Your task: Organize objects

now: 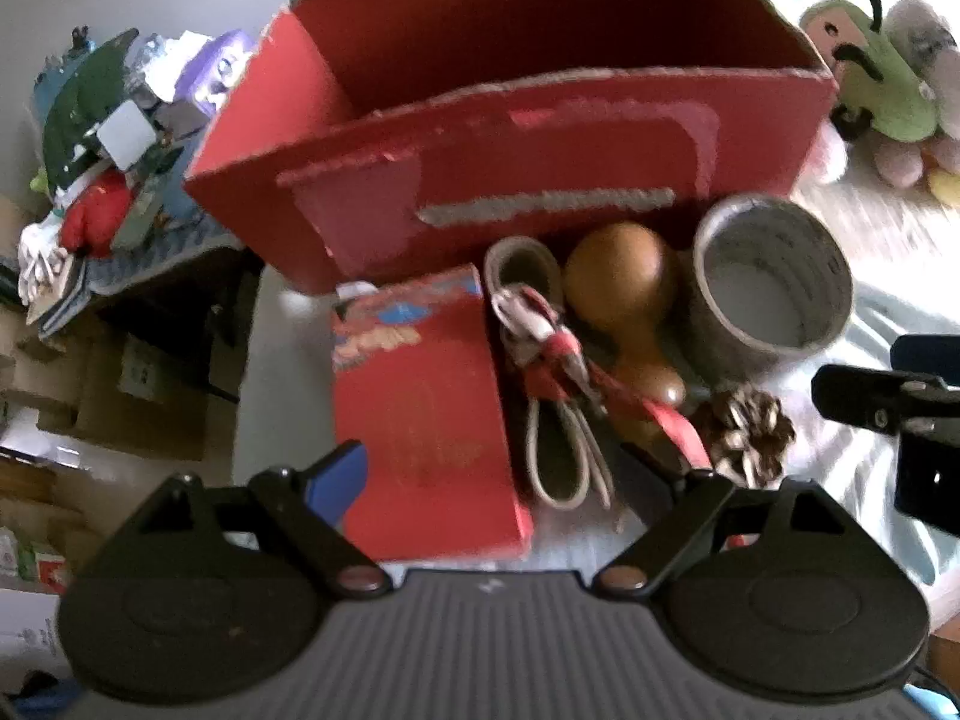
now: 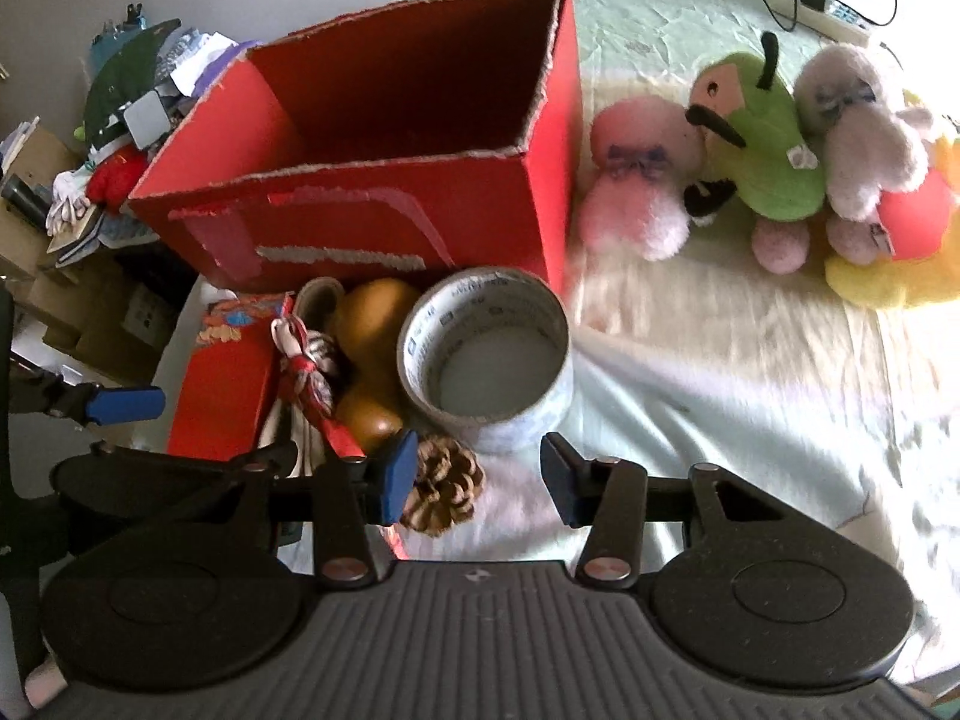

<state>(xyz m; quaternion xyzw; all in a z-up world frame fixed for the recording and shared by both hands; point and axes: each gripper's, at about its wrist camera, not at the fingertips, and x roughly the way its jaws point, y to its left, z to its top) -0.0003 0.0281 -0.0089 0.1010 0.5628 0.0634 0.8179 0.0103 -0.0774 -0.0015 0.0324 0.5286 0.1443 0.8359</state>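
A big open red cardboard box (image 1: 540, 138) (image 2: 360, 210) stands on the bed sheet with nothing visible inside it. In front of it lie a flat red packet (image 1: 420, 408) (image 2: 222, 396), a white cable tied with a red ribbon (image 1: 558, 420), a wooden gourd (image 1: 618, 288) (image 2: 372, 318), a tape roll (image 1: 774, 288) (image 2: 486, 354) and a pine cone (image 1: 750, 438) (image 2: 447, 489). My left gripper (image 1: 516, 480) is open wide, and the packet's near end and the cable lie between its fingers. My right gripper (image 2: 477, 483) is open just before the tape roll, its left pad against the pine cone.
Several plush toys (image 2: 768, 138) sit to the right of the box, with a power strip (image 2: 822, 6) behind them. A heap of clutter (image 1: 114, 150) lies on a stand off the bed's left edge, above cardboard cartons (image 1: 120, 384) on the floor. Pale sheet (image 2: 750, 390) spreads to the right.
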